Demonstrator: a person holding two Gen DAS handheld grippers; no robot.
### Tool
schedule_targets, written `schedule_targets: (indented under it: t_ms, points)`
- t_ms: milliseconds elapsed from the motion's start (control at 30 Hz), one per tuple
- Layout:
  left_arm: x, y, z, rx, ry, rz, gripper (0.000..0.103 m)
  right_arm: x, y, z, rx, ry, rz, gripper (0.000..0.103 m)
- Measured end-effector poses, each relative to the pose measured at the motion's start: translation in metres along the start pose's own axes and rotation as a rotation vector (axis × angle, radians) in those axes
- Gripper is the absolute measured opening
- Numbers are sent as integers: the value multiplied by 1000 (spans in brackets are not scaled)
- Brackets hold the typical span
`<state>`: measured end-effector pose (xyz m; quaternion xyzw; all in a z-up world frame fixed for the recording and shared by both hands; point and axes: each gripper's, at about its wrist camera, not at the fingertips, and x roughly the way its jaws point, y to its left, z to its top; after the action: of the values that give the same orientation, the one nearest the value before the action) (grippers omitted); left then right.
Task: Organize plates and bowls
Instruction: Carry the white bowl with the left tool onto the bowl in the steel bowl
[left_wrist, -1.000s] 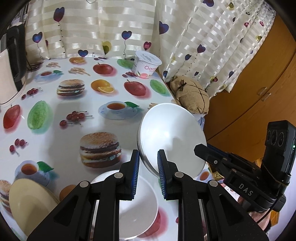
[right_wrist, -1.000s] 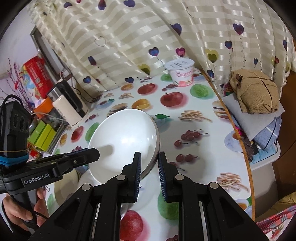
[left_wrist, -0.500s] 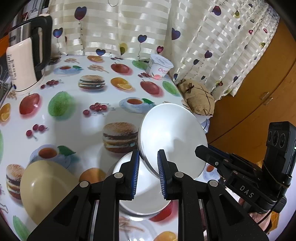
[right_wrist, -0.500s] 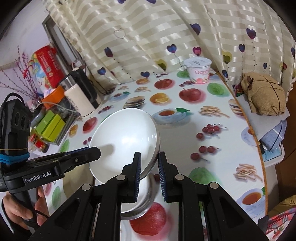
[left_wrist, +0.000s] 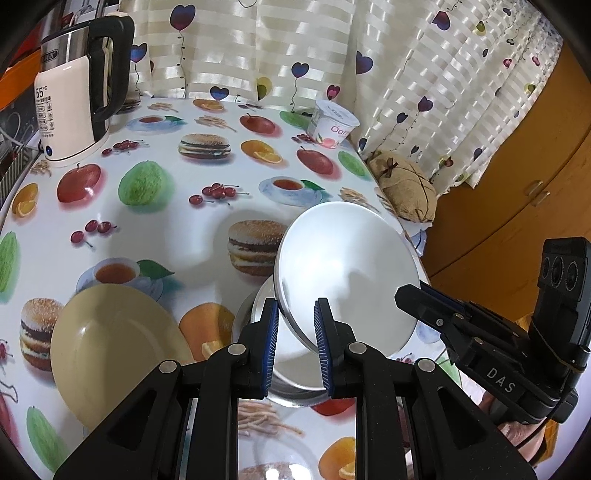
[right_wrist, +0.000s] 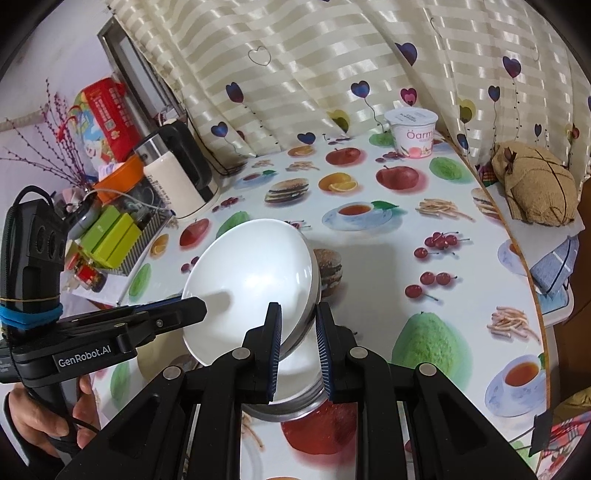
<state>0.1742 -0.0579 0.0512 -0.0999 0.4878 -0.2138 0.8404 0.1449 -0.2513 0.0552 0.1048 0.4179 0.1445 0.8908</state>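
two grippers, one white bowl (left_wrist: 347, 273), carried above a second white bowl (left_wrist: 295, 373) on the table.
the left gripper (left_wrist: 295, 347) clamps the rim at the bowl's 7 o'clock in its own view; the right gripper (right_wrist: 297, 343) clamps the opposite rim, at 5 o'clock in its view; both sets of jaws stand narrow on the rim. the held bowl sits tilted, directly over the lower bowl. a tan plate (left_wrist: 110, 350) lies at the lower bowl's 9 o'clock, just beside it. to nest cleanly, level both hands together, centre the rims, lower slowly, then release both sides at once.
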Motion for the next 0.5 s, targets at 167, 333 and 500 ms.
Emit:
schedule_targets:
  t_ms: [167,333,500]
  points:
    - [0,2,-4,-1,5,6,21,3,-1,-5,9,12,10,18]
    - [1,3,-7,-3,12,11,21,7,-2,-7,13,20,18,18]
    - [5,5,-9,-5,23,19,21,11,-3,-9,18,30,23,18]
